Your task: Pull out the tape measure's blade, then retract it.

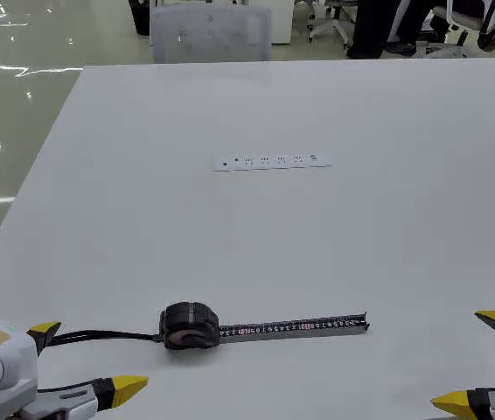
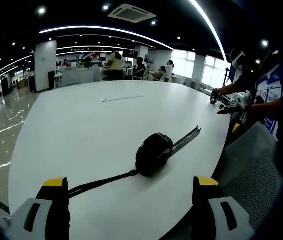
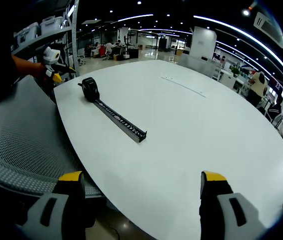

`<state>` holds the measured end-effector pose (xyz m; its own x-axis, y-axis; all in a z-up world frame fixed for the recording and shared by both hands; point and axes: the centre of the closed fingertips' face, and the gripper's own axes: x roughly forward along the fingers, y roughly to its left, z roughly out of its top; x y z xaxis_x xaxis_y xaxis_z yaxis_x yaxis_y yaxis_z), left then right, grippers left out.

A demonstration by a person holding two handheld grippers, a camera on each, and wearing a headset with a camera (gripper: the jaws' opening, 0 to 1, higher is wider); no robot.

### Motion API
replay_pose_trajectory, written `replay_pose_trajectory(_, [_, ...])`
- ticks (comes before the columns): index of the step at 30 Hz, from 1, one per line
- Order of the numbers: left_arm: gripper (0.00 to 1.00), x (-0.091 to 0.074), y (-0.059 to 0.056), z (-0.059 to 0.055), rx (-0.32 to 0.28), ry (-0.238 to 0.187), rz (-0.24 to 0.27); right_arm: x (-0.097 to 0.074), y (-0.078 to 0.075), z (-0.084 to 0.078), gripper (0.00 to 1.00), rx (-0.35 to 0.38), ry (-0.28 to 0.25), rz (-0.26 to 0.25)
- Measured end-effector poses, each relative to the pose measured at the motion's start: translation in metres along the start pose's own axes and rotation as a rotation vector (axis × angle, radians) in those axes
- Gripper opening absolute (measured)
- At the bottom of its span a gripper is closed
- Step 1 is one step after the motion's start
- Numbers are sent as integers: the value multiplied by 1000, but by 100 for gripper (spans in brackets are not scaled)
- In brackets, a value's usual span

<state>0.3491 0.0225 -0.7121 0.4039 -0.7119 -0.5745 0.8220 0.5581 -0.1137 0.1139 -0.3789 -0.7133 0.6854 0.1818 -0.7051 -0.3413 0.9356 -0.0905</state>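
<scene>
A black tape measure [image 1: 190, 325] lies near the front of the white table [image 1: 256, 236], its blade [image 1: 293, 328] pulled out to the right and its black wrist strap [image 1: 99, 335] trailing left. In the left gripper view the case [image 2: 153, 152] sits ahead of my left gripper [image 2: 130, 186], which is open and holds nothing. My left gripper [image 1: 87, 359] stands at the table's front left corner. My right gripper [image 1: 482, 360] is open at the front right, apart from the blade's hook end [image 3: 139, 135].
A white power strip [image 1: 272, 161] lies flat in the middle of the table. A grey chair [image 1: 211, 33] stands at the far edge. A grey mesh chair seat [image 3: 26, 145] sits just off the table's near edge.
</scene>
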Motion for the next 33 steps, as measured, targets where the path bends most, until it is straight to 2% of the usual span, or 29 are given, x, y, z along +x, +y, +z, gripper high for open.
replay_pose_trajectory(1, [100,1,0,0,-21,18,1,0,-1,1,98,-8,5,1])
replay_pose_trajectory(5, [100,5,-4,14,-47,-1,1,2,-2,5,98,-25,18,15])
replay_pose_trajectory(8, [100,6,-14,32,-82,-29,3,2,-3,8,97,-49,32,20])
replay_pose_trajectory(11, [100,9,-26,59,-101,-77,11,2,-2,20,96,-80,20,26])
replay_pose_trajectory(16, [100,18,-44,79,-98,-79,16,4,-3,33,95,-114,22,44])
replay_pose_trajectory(18, [100,22,-49,83,-113,-88,19,5,-2,37,95,-128,28,56])
replay_pose_trajectory(19, [100,26,-54,83,-89,-85,23,7,-2,37,95,-142,34,63])
replay_pose_trajectory(20, [100,28,-54,83,-47,-80,37,9,-3,38,95,-154,40,66])
replay_pose_trajectory(21, [100,32,-56,80,-43,-67,60,10,-3,38,95,-178,52,73])
replay_pose_trajectory(23, [100,37,-56,75,-71,-42,93,13,-3,39,94,-206,65,82])
replay_pose_trajectory(24, [100,41,-51,71,-62,-21,145,15,-3,41,93,-220,67,90])
replay_pose_trajectory(25, [100,43,-51,71,-37,-17,173,16,-2,42,93,-227,71,97])
replay_pose_trajectory(26, [100,47,-57,77,-14,-38,179,18,-4,42,93,-240,79,101])
replay_pose_trajectory(28, [100,51,-62,82,-18,-66,189,22,-6,43,92,-262,90,109])
replay_pose_trajectory(33, [100,66,-70,81,-50,-82,196,33,-8,52,91,-313,111,139])
